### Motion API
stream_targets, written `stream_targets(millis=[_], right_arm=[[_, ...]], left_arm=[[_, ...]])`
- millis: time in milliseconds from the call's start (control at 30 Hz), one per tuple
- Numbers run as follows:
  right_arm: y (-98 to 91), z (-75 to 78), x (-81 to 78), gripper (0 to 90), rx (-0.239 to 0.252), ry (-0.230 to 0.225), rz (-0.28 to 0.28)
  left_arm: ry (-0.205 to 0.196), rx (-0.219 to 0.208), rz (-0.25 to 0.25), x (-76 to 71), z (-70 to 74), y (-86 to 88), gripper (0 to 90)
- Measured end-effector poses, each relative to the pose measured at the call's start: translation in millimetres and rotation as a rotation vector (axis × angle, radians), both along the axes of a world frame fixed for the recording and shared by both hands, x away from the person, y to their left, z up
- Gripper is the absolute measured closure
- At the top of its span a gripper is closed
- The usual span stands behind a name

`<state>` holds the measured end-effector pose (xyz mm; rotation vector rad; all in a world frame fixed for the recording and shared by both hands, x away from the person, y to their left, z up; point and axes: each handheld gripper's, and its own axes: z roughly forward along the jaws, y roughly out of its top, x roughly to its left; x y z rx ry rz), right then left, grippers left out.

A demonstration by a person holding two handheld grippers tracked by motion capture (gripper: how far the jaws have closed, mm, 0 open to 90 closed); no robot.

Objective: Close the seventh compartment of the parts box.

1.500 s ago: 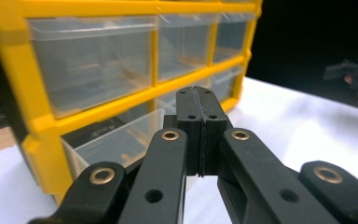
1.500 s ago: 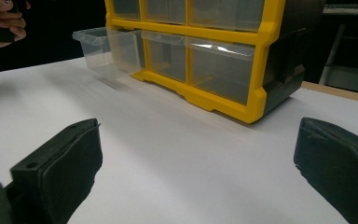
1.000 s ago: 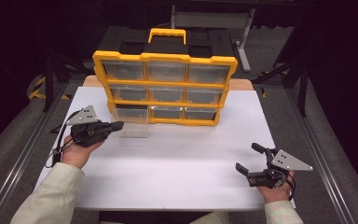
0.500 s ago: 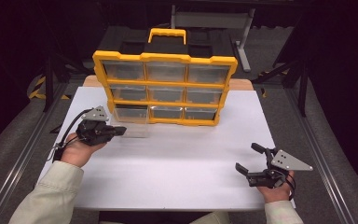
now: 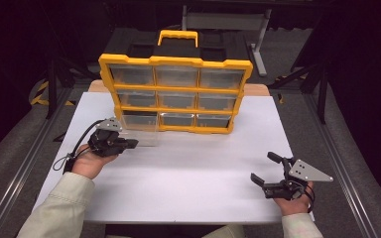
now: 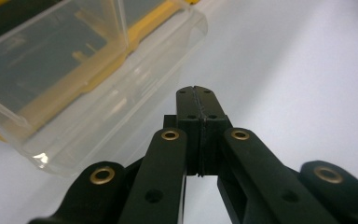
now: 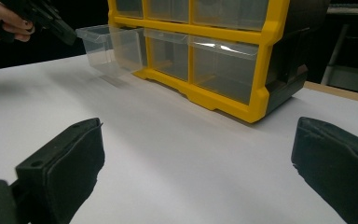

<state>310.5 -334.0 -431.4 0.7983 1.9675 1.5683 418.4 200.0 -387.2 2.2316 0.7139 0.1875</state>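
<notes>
Plainly, clear drawer juts from the yellow organizer; left tongs pressed together, right tongs spread

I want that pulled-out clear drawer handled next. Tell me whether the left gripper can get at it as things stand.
Probably yes. The left gripper sits beside the clear drawer with nothing between them, though its jaws are shut and must open first.

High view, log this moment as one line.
left gripper: shut, beside pulled-out clear drawer | right gripper: open, idle on table | organizer: upright
</notes>
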Motion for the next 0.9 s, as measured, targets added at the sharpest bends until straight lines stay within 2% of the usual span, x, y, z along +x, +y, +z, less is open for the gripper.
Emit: stream_targets(millis=[100,233,567,767,900], right_arm=[[0.0,-0.3,0.1,3.1,-0.001,0.003,-0.003],[0.2,-0.3,0.1,3.2,-0.002,0.002,-0.002],[-0.5,-0.5,0.3,3.2,0.001,0.006,-0.002],[-0.7,-0.7,0.5,3.3,0.002,0.004,-0.001],[-0.8,-0.9,0.8,3.3,0.004,0.005,0.001]], left_arm=[[0.006,0.009,0.003,1.4,-3.5,-0.9,89.7],[0.034,0.029,0.012,4.6,-9.7,-2.6,89.7],[0.060,0.068,0.033,14.3,-20.3,-6.1,89.7],[0.057,0.080,0.066,19.3,-24.5,-7.5,89.7],[0.040,0.082,0.094,21.1,-25.0,-7.8,89.7]])
